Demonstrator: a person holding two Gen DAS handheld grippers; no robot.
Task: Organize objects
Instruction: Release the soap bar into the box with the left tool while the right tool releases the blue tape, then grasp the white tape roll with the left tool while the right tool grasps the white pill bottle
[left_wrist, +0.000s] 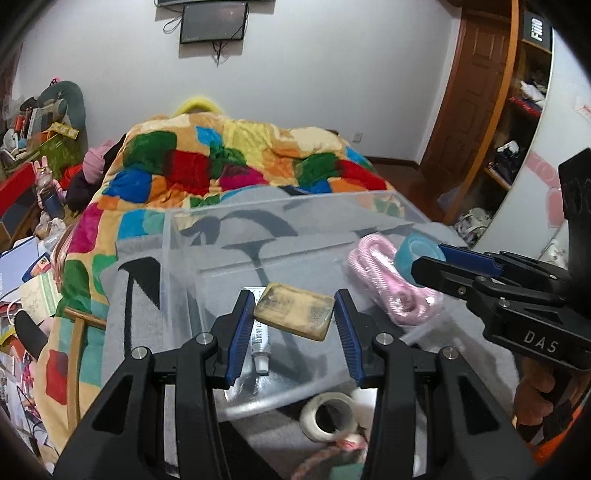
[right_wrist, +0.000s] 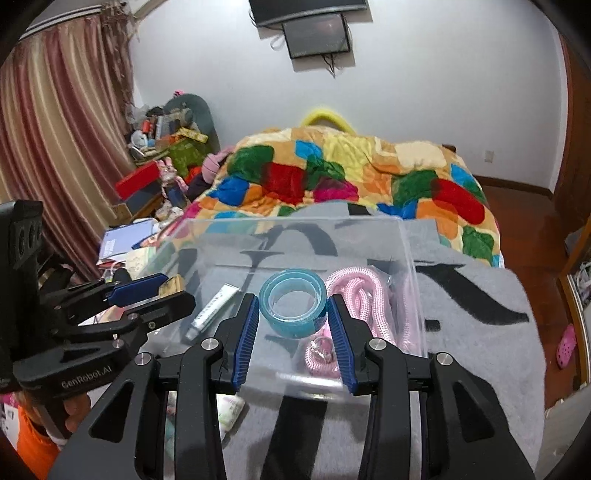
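A clear plastic bin (left_wrist: 177, 266) (right_wrist: 410, 258) stands on a grey blanket on the bed. My left gripper (left_wrist: 294, 314) is shut on a worn tan block (left_wrist: 293, 309) and holds it over the bin. My right gripper (right_wrist: 291, 314) is shut on a blue tape roll (right_wrist: 292, 306) over the bin; the roll also shows in the left wrist view (left_wrist: 417, 254). Inside the bin lie a pink rope coil (right_wrist: 364, 299) (left_wrist: 384, 280) and a white tube (right_wrist: 214, 310) (left_wrist: 260, 350).
A white tape roll (left_wrist: 328, 415) and other small items lie on the grey blanket (right_wrist: 480, 332) in front of the bin. A colourful quilt (left_wrist: 221, 155) covers the bed behind. Clutter (right_wrist: 166, 147) is piled at the left, and a wardrobe (left_wrist: 491, 110) stands at the right.
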